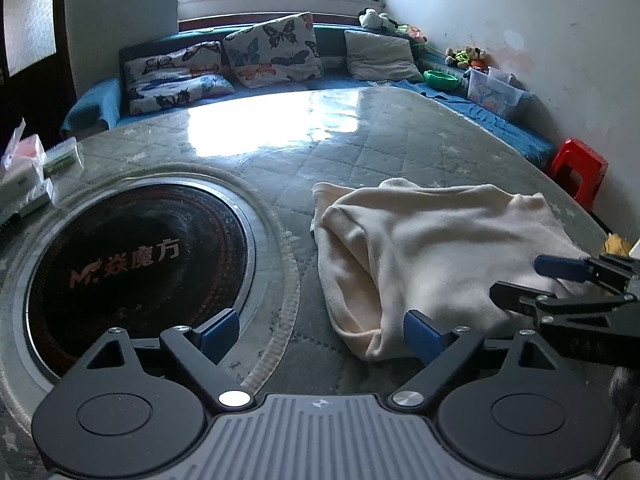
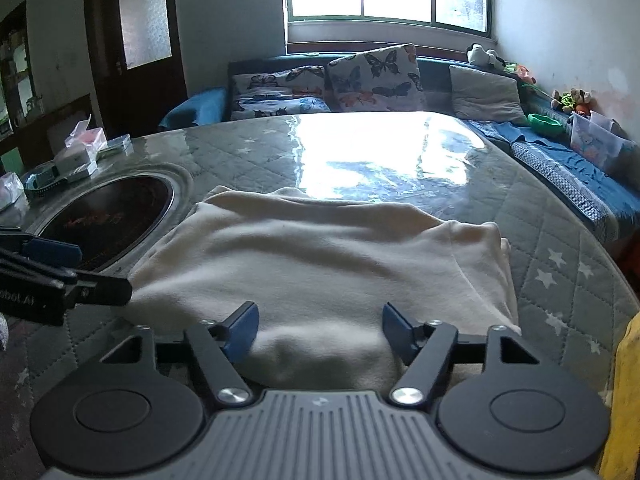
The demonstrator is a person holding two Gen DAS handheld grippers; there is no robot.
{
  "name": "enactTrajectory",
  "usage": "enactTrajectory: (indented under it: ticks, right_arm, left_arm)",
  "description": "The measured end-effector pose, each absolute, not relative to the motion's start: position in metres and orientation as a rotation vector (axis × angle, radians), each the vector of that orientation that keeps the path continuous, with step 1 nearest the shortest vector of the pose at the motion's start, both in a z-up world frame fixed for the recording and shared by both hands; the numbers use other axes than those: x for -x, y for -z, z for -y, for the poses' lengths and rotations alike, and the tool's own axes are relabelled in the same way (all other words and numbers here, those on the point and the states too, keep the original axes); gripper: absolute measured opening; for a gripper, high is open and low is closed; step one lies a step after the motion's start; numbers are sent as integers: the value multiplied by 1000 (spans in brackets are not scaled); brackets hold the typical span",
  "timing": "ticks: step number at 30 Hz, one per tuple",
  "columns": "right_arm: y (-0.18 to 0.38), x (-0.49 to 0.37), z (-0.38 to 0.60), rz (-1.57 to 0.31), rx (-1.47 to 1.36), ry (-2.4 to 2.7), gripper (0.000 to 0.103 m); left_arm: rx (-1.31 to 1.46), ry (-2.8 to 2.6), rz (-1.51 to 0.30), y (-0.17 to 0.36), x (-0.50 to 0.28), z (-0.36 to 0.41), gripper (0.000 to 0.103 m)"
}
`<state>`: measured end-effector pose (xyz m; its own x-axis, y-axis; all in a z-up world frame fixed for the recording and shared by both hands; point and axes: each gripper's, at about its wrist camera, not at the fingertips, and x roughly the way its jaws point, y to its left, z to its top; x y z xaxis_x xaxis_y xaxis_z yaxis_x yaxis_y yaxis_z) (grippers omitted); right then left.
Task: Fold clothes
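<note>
Nearest the lens in the right wrist view, the right gripper point(image 2: 318, 334) hangs with its blue-padded fingers point(image 2: 244, 330) spread apart over the near hem of the cream garment point(image 2: 320, 256). Cloth lies between and under the pads, but they do not press on it, so nothing is gripped. The left gripper point(image 1: 320, 334) is likewise wide open, one pad just beside the garment's left fold and the other over the rim of the round hob point(image 1: 136, 276) set into the worktop point(image 1: 360, 148); it holds nothing.

The garment lies at the near right part of the worktop, close to the near edge and just beside the hob. It is doubled over into a rough rectangle, one layer on another, with a rounded fold along its left side. That it rests flat and unheld, with both pairs of fingers open at its near side, suggests a fold has been laid down and let go. The small boxes point(image 2: 76, 156) stand well apart at the left edge, out of the cloth's way.
</note>
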<state>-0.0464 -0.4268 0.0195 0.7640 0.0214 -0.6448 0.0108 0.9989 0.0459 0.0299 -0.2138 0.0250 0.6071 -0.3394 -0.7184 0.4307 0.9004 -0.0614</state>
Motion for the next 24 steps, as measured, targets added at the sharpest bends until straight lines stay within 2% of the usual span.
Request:
enactTrajectory:
  ticks: [10,24]
  right_arm:
    - [-24,38,418,-698,-30,-21,83]
    - [-25,-17,416,-732,-31,-42,84]
  left_arm:
    - [-124,437,-804,-26,-17,202,99]
    - [-129,402,-800,-24,-9,178,103]
